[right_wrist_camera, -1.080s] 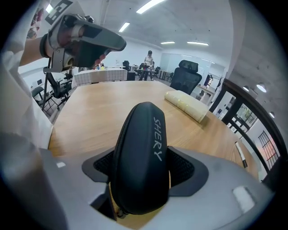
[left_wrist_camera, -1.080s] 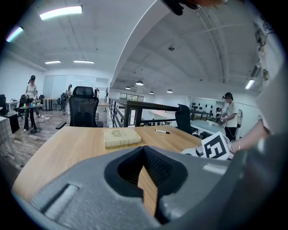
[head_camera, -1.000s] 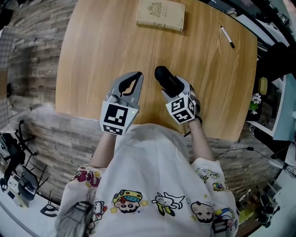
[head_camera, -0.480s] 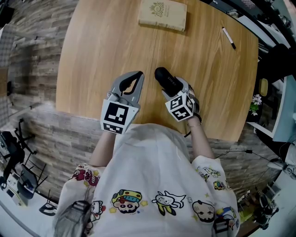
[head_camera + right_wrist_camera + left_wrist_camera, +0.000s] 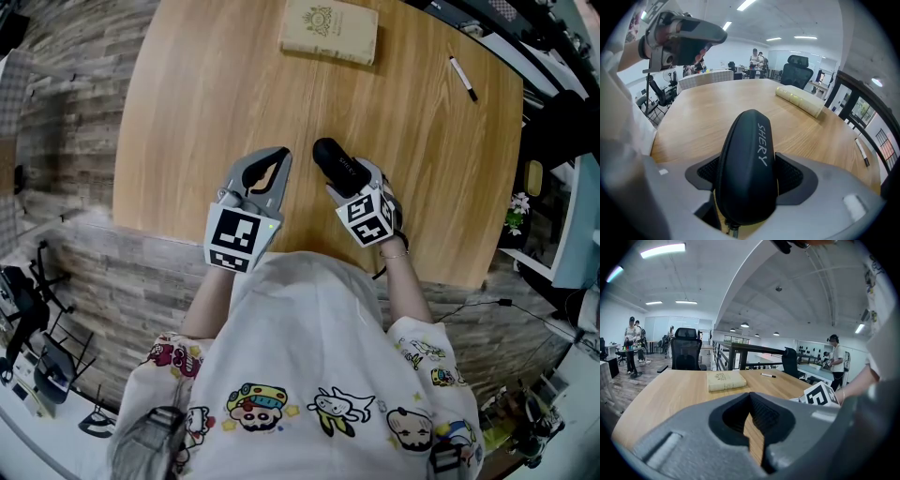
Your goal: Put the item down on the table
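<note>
A black zipped case (image 5: pixel 746 164) marked SHERY sits clamped between the jaws of my right gripper (image 5: pixel 750 176), pointing away over the wooden table (image 5: pixel 206 103). From the head view the black case (image 5: pixel 336 163) sticks out ahead of the right gripper (image 5: pixel 354 180), held above the table's near part. My left gripper (image 5: pixel 268 169) hovers beside it to the left, shut with nothing in it; the left gripper (image 5: pixel 752 416) shows its jaws meeting along a thin seam.
A beige book (image 5: pixel 329 30) lies at the table's far edge, and a pen (image 5: pixel 460 75) rests at the far right. The book (image 5: pixel 725 380) and pen (image 5: pixel 768 375) also show in the left gripper view. Office chairs and people stand beyond the table.
Almost nothing has changed; both grippers hold their places, with the right one and its case shifting only slightly.
</note>
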`<state>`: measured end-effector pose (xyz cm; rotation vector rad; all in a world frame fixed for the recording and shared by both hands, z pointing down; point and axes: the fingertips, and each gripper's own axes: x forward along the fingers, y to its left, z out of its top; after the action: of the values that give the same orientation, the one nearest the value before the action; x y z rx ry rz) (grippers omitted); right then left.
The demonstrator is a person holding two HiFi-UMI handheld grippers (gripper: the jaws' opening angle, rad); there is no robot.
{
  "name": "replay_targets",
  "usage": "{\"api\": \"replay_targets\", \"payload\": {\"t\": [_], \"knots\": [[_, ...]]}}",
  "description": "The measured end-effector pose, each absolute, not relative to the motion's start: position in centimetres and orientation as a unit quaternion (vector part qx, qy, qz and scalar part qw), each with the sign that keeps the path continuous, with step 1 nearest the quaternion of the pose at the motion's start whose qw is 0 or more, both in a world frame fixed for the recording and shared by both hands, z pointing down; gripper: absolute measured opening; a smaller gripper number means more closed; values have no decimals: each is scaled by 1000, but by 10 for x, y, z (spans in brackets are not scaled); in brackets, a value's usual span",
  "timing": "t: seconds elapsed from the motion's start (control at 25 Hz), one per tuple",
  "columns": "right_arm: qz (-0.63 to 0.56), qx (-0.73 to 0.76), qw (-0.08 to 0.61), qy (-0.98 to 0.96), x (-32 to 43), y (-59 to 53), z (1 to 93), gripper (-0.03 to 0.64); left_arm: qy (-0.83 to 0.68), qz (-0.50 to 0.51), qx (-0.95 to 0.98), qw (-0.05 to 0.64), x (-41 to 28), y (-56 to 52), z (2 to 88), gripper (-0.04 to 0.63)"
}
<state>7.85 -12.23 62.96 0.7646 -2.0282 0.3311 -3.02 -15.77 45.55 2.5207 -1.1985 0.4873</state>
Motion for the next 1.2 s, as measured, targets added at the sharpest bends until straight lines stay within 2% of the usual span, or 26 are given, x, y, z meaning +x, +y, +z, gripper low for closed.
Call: {"api": "replay_targets", "payload": {"t": [0.48,0.88,1.2], "knots": [[159,295,445,-830,70,-112,625,377,-421,165,879,151,-32,-154,450,0],[178,301,432,-831,74,-101,616,377,-422,158,882,141,-32,-148,442,0],[181,326,388,-843,75,-97,584,370,-419,150,887,124,-32,-146,429,0]]}}
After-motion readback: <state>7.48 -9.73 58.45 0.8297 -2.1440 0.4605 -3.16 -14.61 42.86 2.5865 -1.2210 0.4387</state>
